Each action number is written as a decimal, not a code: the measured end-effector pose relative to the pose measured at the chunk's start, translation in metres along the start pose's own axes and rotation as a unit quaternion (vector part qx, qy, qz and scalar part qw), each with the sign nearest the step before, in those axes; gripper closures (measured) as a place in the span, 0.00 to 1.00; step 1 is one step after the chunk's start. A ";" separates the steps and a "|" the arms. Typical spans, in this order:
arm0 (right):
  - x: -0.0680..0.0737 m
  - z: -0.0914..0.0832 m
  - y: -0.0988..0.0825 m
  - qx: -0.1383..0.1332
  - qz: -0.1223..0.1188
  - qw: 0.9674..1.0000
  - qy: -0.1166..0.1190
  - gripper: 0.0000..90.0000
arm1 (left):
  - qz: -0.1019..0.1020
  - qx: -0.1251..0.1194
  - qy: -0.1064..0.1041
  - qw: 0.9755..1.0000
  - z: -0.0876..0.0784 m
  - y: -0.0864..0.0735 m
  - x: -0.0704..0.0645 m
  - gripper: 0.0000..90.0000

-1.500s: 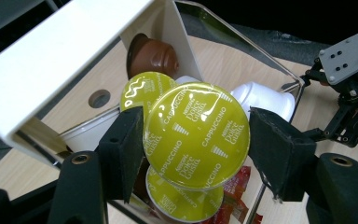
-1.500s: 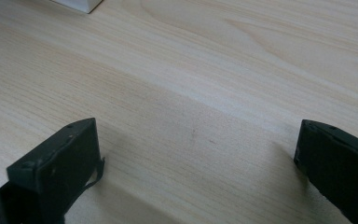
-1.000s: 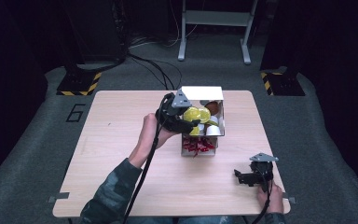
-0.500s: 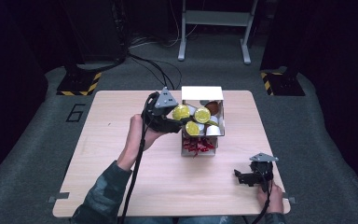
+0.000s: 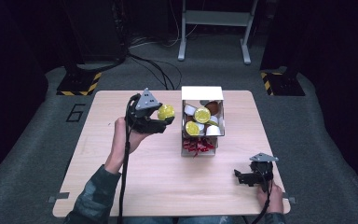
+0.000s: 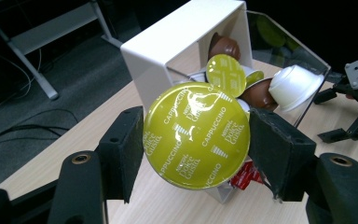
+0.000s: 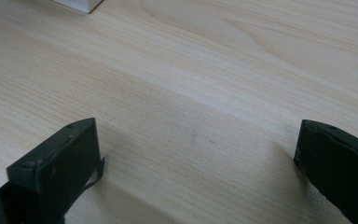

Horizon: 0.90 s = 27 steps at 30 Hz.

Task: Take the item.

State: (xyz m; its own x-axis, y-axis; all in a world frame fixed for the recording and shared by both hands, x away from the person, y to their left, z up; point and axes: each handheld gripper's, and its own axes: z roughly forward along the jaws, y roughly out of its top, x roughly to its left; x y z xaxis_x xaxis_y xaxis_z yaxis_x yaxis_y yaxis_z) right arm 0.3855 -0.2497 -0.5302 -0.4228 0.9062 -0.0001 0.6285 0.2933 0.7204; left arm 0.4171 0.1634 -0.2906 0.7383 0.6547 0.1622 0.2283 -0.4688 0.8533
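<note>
A dark room with cables on grey carpet surrounds a pale wooden table (image 5: 135,186). Near the table's far edge stands a white box (image 5: 202,93) filled with capsules. Just left of the box, above the surface, the left gripper (image 5: 161,119) clamps a yellow-green cappuccino capsule (image 6: 196,134) between its pads. By the near right corner, the right gripper (image 5: 240,176) rests with jaws wide apart over bare wood.

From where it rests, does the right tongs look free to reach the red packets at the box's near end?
Probably yes: the right tongs stand open, holding nothing, with bare table between them and the red packets.
</note>
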 end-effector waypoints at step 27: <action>0.000 0.000 0.000 0.000 0.000 1.000 0.000 0.00 | -0.072 0.037 0.024 0.996 0.010 -0.062 0.040 0.42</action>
State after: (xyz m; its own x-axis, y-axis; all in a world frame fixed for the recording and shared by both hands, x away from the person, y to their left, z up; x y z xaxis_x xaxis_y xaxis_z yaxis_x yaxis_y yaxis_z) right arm 0.3855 -0.2497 -0.5301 -0.4230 0.9061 -0.0001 0.6289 0.2937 0.7199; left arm 0.4383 0.2126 -0.3416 0.6634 0.7454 0.0654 0.3771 -0.4085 0.8312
